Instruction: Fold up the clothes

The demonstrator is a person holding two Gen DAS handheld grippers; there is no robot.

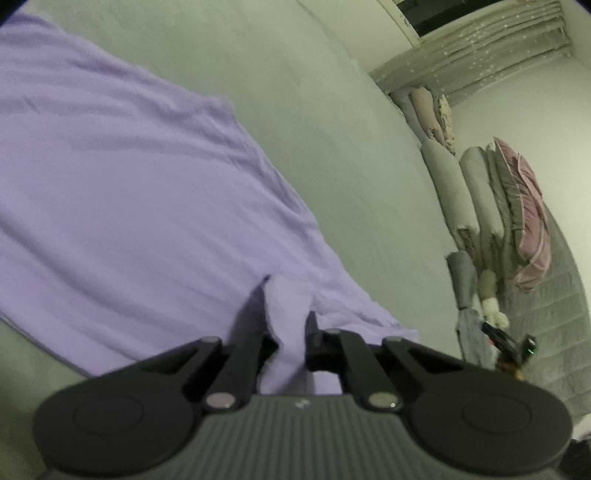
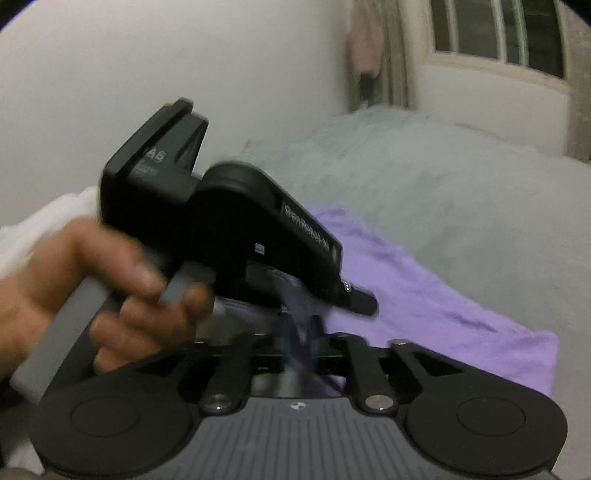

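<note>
A lilac garment (image 1: 129,184) lies spread over the pale bed (image 1: 314,110). My left gripper (image 1: 286,328) is shut on a raised fold at its near edge. In the right wrist view the garment (image 2: 424,295) stretches off to the right. There my right gripper (image 2: 301,332) is shut on a blurred pinch of the same cloth. The left gripper (image 2: 364,303), held by a person's hand (image 2: 110,277), crosses just above and ahead of the right one, so the two grips sit close together.
Grey and pink pillows (image 1: 480,192) are stacked along the bed's far side. A small dark device with a green light (image 1: 509,343) lies near them. A white wall (image 2: 147,74), a window (image 2: 498,29) and a hanging pink cloth (image 2: 365,37) lie beyond the bed (image 2: 443,177).
</note>
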